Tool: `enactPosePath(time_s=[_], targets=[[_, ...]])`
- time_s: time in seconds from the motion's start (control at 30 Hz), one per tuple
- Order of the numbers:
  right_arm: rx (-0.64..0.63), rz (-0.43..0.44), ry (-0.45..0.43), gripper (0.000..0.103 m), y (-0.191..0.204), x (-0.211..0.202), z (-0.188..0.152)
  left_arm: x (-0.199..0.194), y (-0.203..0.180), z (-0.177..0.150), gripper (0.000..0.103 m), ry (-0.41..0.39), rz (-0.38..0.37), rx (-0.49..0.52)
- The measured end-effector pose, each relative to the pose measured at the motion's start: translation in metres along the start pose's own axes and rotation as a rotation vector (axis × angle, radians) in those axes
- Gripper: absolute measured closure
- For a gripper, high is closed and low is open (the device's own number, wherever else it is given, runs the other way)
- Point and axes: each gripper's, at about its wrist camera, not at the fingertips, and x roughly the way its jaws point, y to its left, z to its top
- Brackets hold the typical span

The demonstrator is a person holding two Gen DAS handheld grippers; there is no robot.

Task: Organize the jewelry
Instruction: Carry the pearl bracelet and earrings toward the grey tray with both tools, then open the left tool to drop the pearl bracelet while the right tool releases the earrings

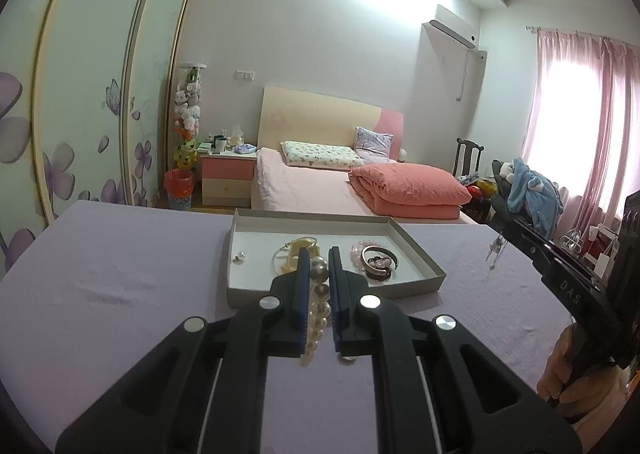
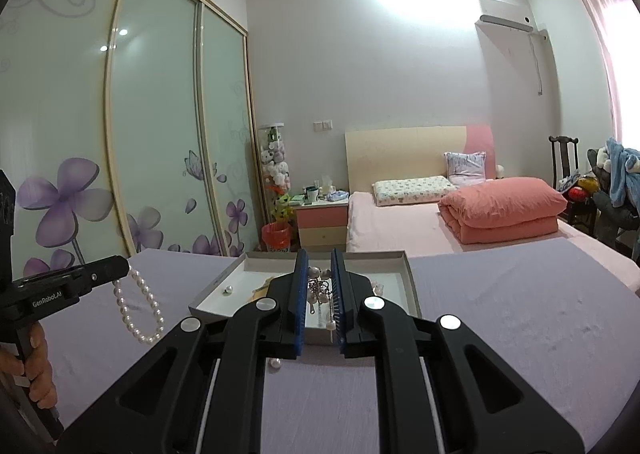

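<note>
Left gripper (image 1: 319,254) clamped on a white pearl strand (image 1: 318,314); in the right wrist view the loop (image 2: 138,308) hangs free from its tip, above the lavender-clothed table (image 1: 120,274) and left of the shallow grey cardboard tray (image 1: 236,230). Right gripper (image 2: 320,260) clamped on a dangly silver chain piece (image 2: 320,292), held over the tray's near wall (image 2: 208,304). Left wrist view shows the right gripper (image 1: 505,232) off the tray's right edge, the chain piece (image 1: 495,252) dangling from its tip.

Tray contents: single pearl stud (image 1: 239,257) left, gold-toned bangles (image 1: 294,252) centre, pink bead bracelet with dark bangles (image 1: 374,258) right. One loose pearl (image 2: 274,363) on the cloth just short of the tray.

Open cloth left and right of the tray; the table's far edge is just behind it.
</note>
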Motion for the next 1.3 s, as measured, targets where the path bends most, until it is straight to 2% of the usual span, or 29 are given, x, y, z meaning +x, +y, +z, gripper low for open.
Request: enactPosePath(time_s=[0.33, 0.67, 0.97, 1.17, 1.23, 1.3], targets=[[-0.017, -0.012, -0.024, 0.091, -0.007, 0.029, 0.021, 0.031, 0.003, 0.031, 0.093, -0.026, 0.008, 0.001], [-0.002, -0.016, -0.003, 0.09, -0.014, 0.081, 0.022, 0.107, 0.005, 0.051, 0.093, -0.005, 0.051, 0.017], [0.026, -0.015, 0.129, 0.09, -0.025, 0.145, 0.0, 0.172, 0.011, 0.043, 0.093, 0.053, 0.072, 0.01], [0.06, -0.013, 0.192, 0.09, -0.031, 0.168, -0.01, 0.201, 0.019, 0.042, 0.093, 0.085, 0.076, -0.002], [0.068, -0.007, 0.201, 0.088, -0.032, 0.168, -0.012, 0.207, 0.021, 0.041, 0.093, 0.09, 0.077, -0.003], [0.07, -0.007, 0.204, 0.076, -0.032, 0.169, -0.012, 0.212, 0.022, 0.04, 0.093, 0.098, 0.077, -0.005]])
